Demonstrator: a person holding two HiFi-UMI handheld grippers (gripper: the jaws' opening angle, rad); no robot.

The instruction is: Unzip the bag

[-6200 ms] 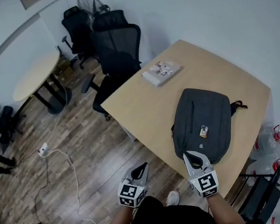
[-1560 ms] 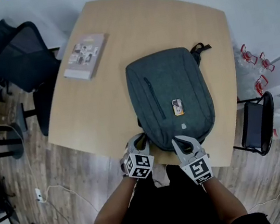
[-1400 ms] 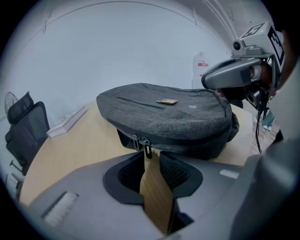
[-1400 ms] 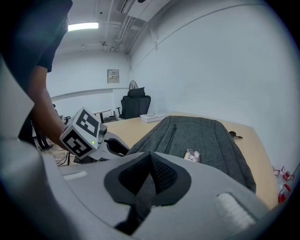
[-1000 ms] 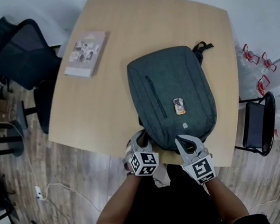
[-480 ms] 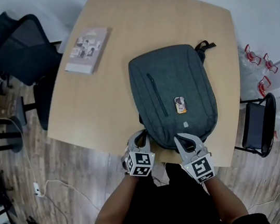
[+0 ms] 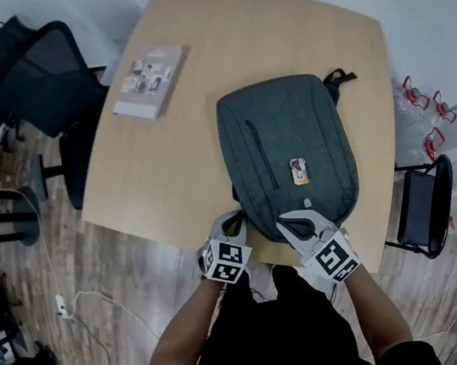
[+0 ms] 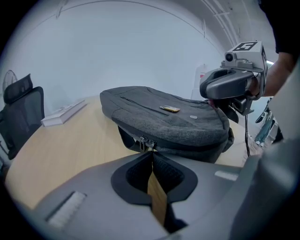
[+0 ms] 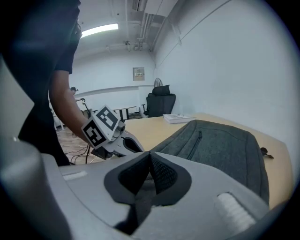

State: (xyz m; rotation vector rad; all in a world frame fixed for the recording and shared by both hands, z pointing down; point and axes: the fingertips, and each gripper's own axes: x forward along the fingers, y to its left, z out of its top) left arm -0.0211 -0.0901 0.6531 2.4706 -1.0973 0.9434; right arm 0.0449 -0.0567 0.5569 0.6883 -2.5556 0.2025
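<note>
Left gripper [image 7: 235, 217] and right gripper [image 7: 291, 221] sit at the bag's [image 7: 287, 146] near edge.

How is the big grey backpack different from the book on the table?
The dark grey fabric backpack is puffy and rounded; the pale rectangular book is thin and flat. The backpack is much bigger than the book. The backpack lies by the table's near edge, the book by its far left corner. Both lie on the light wooden table, apart from each other.

No legible text; book cover [image 7: 149, 82], tag [image 7: 299, 171] on backpack [image 7: 280, 126] too small.
</note>
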